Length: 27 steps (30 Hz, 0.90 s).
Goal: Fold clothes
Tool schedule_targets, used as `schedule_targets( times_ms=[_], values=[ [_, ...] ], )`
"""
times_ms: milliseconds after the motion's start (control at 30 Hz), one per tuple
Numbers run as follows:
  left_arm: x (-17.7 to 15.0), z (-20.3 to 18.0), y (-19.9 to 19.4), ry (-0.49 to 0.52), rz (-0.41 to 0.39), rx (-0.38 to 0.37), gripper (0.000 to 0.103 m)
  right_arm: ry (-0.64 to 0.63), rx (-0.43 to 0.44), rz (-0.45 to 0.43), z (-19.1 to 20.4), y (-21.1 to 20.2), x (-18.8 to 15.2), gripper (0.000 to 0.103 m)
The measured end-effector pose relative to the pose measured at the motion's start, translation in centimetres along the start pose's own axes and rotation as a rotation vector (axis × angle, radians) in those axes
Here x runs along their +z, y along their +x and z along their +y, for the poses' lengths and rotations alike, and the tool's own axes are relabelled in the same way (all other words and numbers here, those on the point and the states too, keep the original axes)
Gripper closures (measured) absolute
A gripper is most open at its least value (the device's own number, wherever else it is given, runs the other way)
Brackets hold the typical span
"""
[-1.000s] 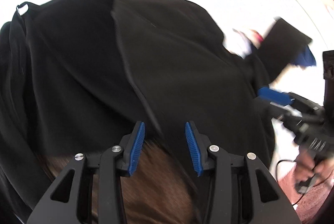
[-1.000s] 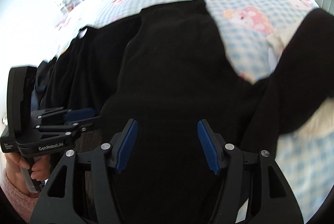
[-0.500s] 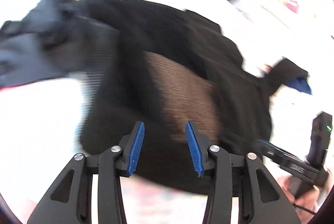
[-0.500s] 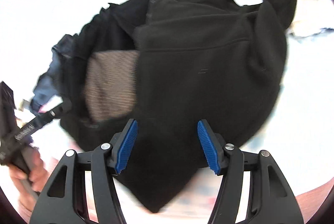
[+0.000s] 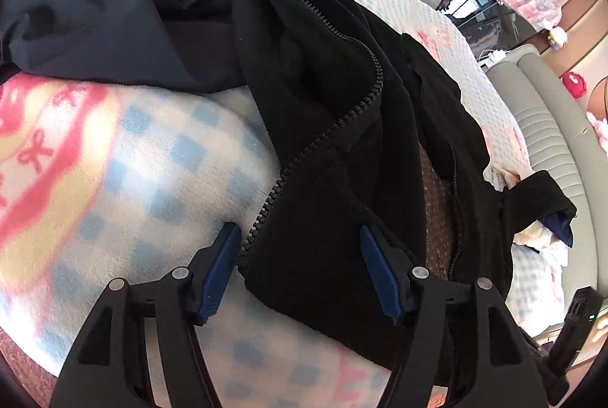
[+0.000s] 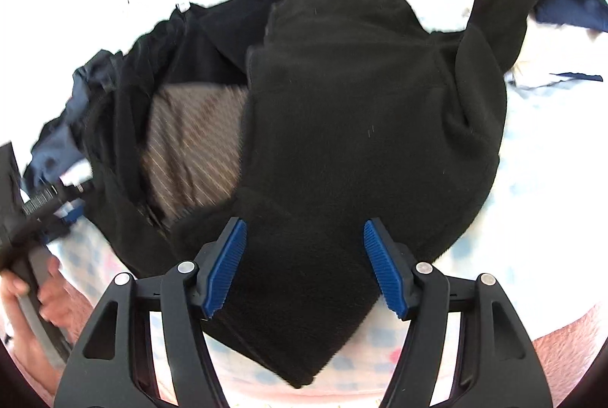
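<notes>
Left gripper (image 5: 300, 271) standing wide, jaws just been opening, blue pads apart with the zipper edge (image 5: 266, 202) of the black fleece jacket (image 5: 326, 126) lying loose between them, pressed by neither. Right gripper (image 6: 304, 267) likewise wide and just opened a little further, the jacket's near corner (image 6: 304, 343) lying slack between its pads, not pinched.

Beyond the grippers, jacket spread over the checked blanket (image 5: 125, 180) at the near edge of the bed, one front panel open and showing a striped brown lining (image 6: 193, 149). One sleeve (image 6: 501, 16) trailing toward the far right side of the bed. Darker navy clothes (image 5: 95, 12) heaped just beyond the jacket on the left side, touching it.

Step in hand, by the look of it: laying the jacket flat before the first fold. To do it well: take the zipper edge with the left and bring it across the lining until the front closes; keep the right low on the hem corner and draw gently to smooth the wrinkles. Pinch a single layer only, not the blanket beneath. Bring the stray sleeve in over the body before folding, and keep clear of the navy heap to avoid dragging it along.
</notes>
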<state>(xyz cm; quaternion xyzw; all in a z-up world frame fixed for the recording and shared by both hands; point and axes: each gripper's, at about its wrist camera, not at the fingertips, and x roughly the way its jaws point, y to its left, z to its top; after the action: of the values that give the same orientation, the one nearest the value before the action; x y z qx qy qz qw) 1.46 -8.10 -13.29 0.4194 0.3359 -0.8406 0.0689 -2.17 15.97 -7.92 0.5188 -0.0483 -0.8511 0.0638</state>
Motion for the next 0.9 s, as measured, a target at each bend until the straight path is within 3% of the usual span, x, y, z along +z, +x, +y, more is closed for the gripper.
schedule_targets(
  times_ms=[67, 167, 200, 300, 333, 367, 400, 467, 533, 567, 600, 700, 833, 900],
  values=[
    [-0.5, -0.2, -0.3, 0.005, -0.007, -0.068, 0.038, -0.004, -0.021, 0.028, -0.3, 1.5, -0.7, 0.036],
    [-1.6, -0.7, -1.1, 0.018, -0.001, -0.142, 0.070, -0.009, -0.025, 0.021, -0.4, 1.8, -1.0, 0.036],
    [-1.8, -0.9, -1.4, 0.026, -0.006, -0.152, 0.072, -0.008, -0.025, 0.020, -0.4, 1.8, -0.9, 0.036],
    [-1.6, -0.9, -1.0, 0.024, 0.001, -0.189, 0.072, -0.006, -0.023, 0.030, -0.4, 2.0, -0.6, 0.035],
    [-1.4, -0.9, -0.6, 0.013, 0.012, -0.206, 0.067, -0.009, -0.025, 0.031, -0.4, 2.0, -0.6, 0.035],
    [-1.1, -0.9, -0.2, 0.003, 0.022, -0.222, 0.049, -0.014, -0.029, 0.033, -0.3, 2.0, -0.6, 0.035],
    [-0.8, -0.9, 0.4, -0.012, 0.038, -0.235, 0.038, -0.021, -0.034, 0.035, -0.3, 2.0, -0.5, 0.035],
    [-0.6, -1.2, 1.7, -0.029, 0.078, -0.252, 0.038, -0.023, -0.039, 0.041, -0.2, 1.9, -0.5, 0.035],
    [-0.3, -2.1, 1.8, -0.005, 0.062, -0.257, 0.046, -0.015, -0.037, 0.042, -0.4, 1.8, -0.4, 0.035],
    [0.0, -2.8, 1.7, 0.016, 0.030, -0.257, 0.063, -0.011, -0.035, 0.041, -0.5, 1.7, -0.5, 0.035],
    [0.2, -3.4, 1.6, 0.037, -0.001, -0.257, 0.071, -0.008, -0.033, 0.041, -0.5, 1.6, -0.5, 0.035],
    [0.2, -4.3, -0.6, 0.061, -0.095, -0.268, 0.078, -0.001, -0.017, 0.042, -0.8, 0.8, -0.4, 0.035],
    [-1.5, -3.0, -2.6, 0.008, -0.138, -0.330, 0.078, -0.046, 0.011, 0.002, -0.7, -1.3, 0.8, 0.035],
    [-1.7, -2.7, -2.6, 0.019, -0.151, -0.335, 0.074, -0.078, -0.020, -0.032, -0.5, -1.8, 1.4, 0.035]
  ],
)
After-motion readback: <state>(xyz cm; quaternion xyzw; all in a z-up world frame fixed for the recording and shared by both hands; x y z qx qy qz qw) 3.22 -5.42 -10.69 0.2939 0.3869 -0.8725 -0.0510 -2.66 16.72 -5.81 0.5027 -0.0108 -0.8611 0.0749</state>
